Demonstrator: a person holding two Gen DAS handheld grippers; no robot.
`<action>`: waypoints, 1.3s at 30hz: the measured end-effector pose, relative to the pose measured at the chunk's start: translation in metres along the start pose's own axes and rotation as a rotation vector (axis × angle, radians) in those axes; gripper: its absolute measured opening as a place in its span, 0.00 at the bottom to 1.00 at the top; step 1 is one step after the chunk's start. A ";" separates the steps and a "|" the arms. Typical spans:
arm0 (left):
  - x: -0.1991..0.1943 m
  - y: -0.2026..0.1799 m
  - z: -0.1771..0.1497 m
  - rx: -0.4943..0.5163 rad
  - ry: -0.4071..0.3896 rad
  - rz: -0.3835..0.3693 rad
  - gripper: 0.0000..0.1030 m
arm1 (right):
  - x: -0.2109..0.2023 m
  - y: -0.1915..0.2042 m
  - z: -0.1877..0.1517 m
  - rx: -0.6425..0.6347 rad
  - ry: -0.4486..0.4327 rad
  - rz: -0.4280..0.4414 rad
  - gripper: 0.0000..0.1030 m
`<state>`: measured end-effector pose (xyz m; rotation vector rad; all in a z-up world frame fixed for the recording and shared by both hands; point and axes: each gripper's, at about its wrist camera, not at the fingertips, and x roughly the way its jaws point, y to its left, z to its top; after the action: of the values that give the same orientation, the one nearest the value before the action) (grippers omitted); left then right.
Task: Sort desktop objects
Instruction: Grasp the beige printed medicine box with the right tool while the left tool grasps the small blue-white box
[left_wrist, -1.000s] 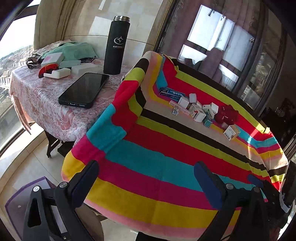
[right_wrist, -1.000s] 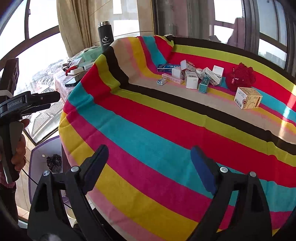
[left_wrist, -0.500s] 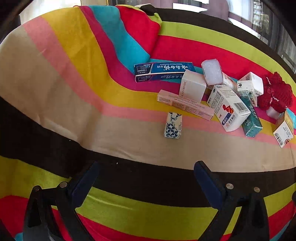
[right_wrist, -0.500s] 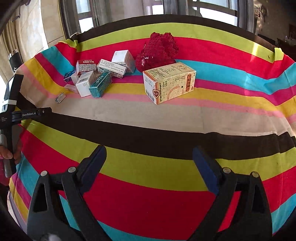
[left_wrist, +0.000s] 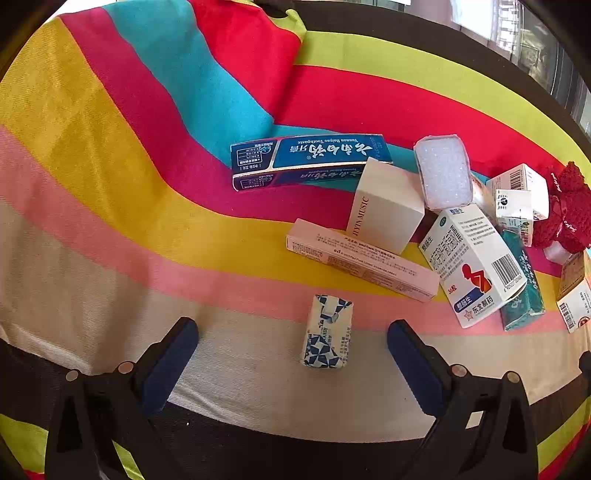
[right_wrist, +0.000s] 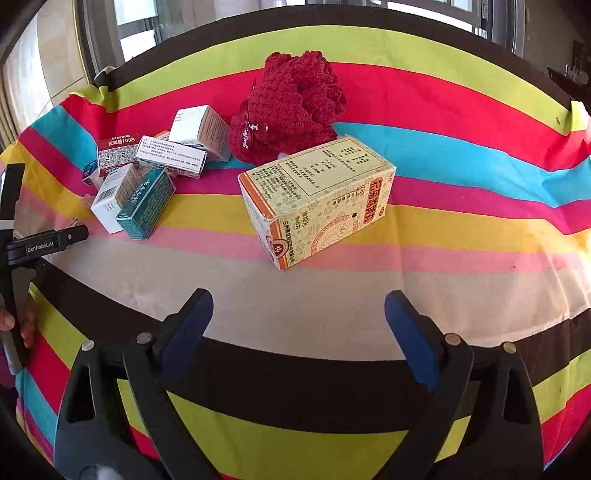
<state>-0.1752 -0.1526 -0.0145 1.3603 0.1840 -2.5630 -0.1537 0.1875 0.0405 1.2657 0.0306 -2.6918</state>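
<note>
Since the sorting is only beginning, the left gripper (left_wrist: 291, 341) is hovering wide over the blue-patterned packet (left_wrist: 326, 331) lying apart from the boxes, while the right gripper (right_wrist: 298, 317), equally wide, is facing the yellow medicine box (right_wrist: 317, 201).

The left hand-held gripper (left_wrist: 291, 339) hung wide open over a small blue-patterned packet (left_wrist: 327, 331). Beyond it lay a pink box (left_wrist: 360, 259) and a blue toothpaste box (left_wrist: 308, 160).
</note>
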 end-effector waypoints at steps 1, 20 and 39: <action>-0.001 0.001 -0.002 -0.001 -0.002 0.000 1.00 | 0.004 0.001 0.006 0.011 -0.002 -0.010 0.92; -0.017 0.023 -0.026 -0.022 -0.025 0.014 1.00 | 0.038 -0.030 0.036 0.274 0.019 -0.216 0.55; -0.032 0.063 -0.038 0.050 -0.030 -0.030 0.88 | 0.013 -0.074 0.000 0.139 0.019 -0.198 0.52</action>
<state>-0.1107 -0.2001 -0.0092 1.3450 0.1371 -2.6278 -0.1733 0.2588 0.0263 1.3956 -0.0307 -2.8939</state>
